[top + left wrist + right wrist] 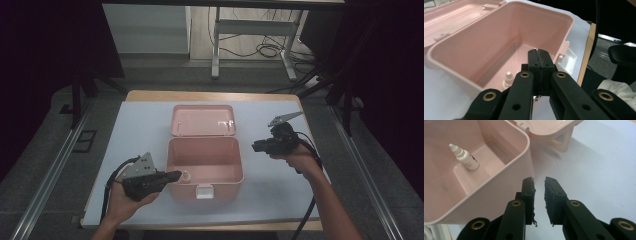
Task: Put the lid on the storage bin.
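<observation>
White-topped bench carries an open pink plastic box; inside stands a small white dropper bottle. Left tongs pressed together above its rim, empty; right tongs slightly parted beside it.

Left tongs closed, empty, above open pink box; small white bottle upright inside, near front wall

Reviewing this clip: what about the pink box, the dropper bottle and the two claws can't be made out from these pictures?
- Dropper bottle: label print too small to read in the right gripper view; in the left gripper view the box wall hides its lower body.
- Pink box: front latch detail too small in the high view.
- Lid: cut off by the top edge in both gripper views.
- Left claw: shut, blocking part of the box floor.
</observation>
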`<state>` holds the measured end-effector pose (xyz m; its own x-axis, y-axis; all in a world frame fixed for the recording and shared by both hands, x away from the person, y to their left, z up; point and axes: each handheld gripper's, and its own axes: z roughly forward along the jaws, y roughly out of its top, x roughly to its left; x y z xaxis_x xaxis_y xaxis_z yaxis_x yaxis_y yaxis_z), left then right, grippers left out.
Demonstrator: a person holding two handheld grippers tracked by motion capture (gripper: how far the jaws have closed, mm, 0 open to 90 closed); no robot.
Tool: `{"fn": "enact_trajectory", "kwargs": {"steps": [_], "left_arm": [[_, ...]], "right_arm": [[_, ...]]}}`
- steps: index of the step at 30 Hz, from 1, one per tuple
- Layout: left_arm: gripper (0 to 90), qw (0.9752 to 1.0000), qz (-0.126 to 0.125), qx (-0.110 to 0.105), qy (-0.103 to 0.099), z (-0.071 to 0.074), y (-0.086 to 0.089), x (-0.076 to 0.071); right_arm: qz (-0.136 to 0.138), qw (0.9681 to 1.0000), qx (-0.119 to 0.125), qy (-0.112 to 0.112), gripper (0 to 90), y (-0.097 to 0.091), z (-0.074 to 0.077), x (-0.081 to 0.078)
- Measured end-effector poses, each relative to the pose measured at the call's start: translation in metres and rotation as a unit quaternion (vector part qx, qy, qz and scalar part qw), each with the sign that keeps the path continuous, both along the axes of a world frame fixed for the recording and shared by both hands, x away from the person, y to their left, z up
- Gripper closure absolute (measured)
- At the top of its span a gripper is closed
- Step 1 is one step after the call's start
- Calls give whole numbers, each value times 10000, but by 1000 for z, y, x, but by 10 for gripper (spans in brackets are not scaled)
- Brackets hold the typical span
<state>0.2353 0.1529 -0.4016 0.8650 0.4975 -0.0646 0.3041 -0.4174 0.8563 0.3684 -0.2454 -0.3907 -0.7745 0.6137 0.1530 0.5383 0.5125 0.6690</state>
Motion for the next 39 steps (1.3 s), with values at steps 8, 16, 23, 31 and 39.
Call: {"fn": "enact_trajectory", "kwargs": {"steps": [8, 16, 23, 31, 39], "left_arm": [[900, 9999, -147, 32, 67, 0, -10, 1], [900, 9997, -216, 61, 111, -4, -18, 2], [900, 9995, -264, 74, 142, -5, -23, 4], [900, 9990, -382, 126, 168, -9, -34, 2], [900, 9986, -482, 118, 169, -10, -41, 0]], "right_arm": [[-24, 10000, 4, 25, 777, 0, -3, 3], [-64, 10000, -13, 69, 777, 0, -6, 5], [-71, 9999, -24, 67, 776, -1, -7, 7], [-102, 9999, -53, 88, 773, -1, -9, 7], [-92, 9999, -46, 77, 772, -1, -9, 7]]}}
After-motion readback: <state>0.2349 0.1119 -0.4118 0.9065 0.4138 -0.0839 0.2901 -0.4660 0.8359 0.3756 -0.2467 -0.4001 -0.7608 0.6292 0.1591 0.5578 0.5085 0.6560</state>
